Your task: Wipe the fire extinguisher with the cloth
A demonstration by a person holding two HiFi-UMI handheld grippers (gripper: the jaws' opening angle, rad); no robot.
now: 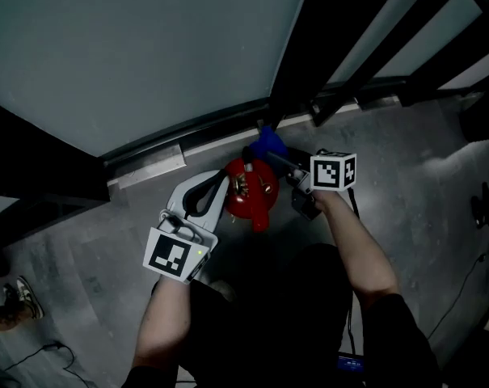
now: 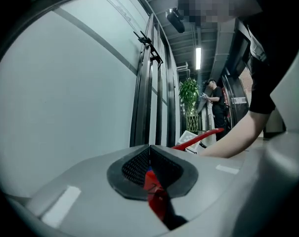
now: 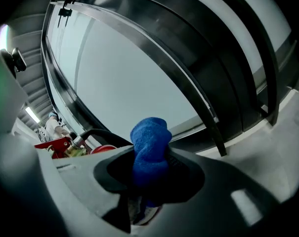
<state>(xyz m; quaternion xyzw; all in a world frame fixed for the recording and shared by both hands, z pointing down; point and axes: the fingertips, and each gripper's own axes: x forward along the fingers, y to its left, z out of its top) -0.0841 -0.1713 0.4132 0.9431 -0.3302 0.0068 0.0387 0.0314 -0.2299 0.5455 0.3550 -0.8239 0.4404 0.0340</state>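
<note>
The red fire extinguisher (image 1: 250, 192) stands on the grey floor by the glass wall, seen from above. My right gripper (image 1: 284, 160) is shut on a bunched blue cloth (image 1: 270, 142), held just beyond the extinguisher's top. In the right gripper view the cloth (image 3: 149, 144) bulges out between the jaws, with the extinguisher's red top (image 3: 103, 148) and black hose (image 3: 97, 132) to the left. My left gripper (image 1: 221, 186) is at the extinguisher's left side, jaws together. A sliver of red (image 2: 154, 191) shows in their slit, and the red lever (image 2: 196, 138) lies past them.
A glass wall (image 1: 147, 47) with dark metal posts (image 1: 309, 47) and a pale sill (image 1: 228, 140) runs behind the extinguisher. Cables (image 1: 478, 208) lie on the floor at the right. Someone's shoe (image 1: 24, 296) is at the far left. A person (image 2: 217, 102) stands far down the corridor.
</note>
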